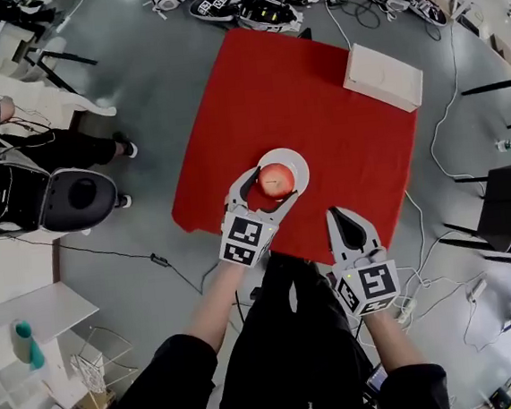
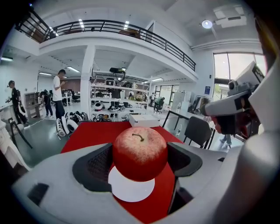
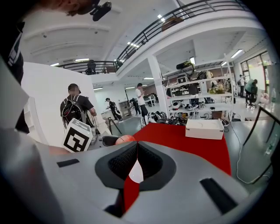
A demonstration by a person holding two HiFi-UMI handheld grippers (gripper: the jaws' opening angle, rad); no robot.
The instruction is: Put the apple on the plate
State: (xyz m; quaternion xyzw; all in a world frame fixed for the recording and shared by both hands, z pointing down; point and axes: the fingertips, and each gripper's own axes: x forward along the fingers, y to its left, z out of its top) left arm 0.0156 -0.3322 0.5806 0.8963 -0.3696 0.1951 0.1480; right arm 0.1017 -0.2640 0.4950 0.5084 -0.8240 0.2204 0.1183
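Observation:
A red apple [image 1: 277, 180] with a short stem is clamped between the jaws of my left gripper [image 1: 276, 184], which is shut on it. In the left gripper view the apple [image 2: 140, 152] hangs just above a round white plate [image 2: 131, 190] on the red table [image 2: 87, 135]. From the head view the plate [image 1: 295, 161] shows as a white rim beyond the apple. My right gripper [image 1: 338, 214] is shut and empty over the table's near edge, right of the apple. Through its jaws [image 3: 137, 151] only a sliver of plate [image 3: 136, 172] shows.
A white box [image 1: 382, 76] lies at the table's far right corner. A black chair [image 1: 498, 207] stands to the right, and a person [image 1: 48, 152] sits to the left. Cables and several spare grippers [image 1: 254, 6] lie on the grey floor beyond the table.

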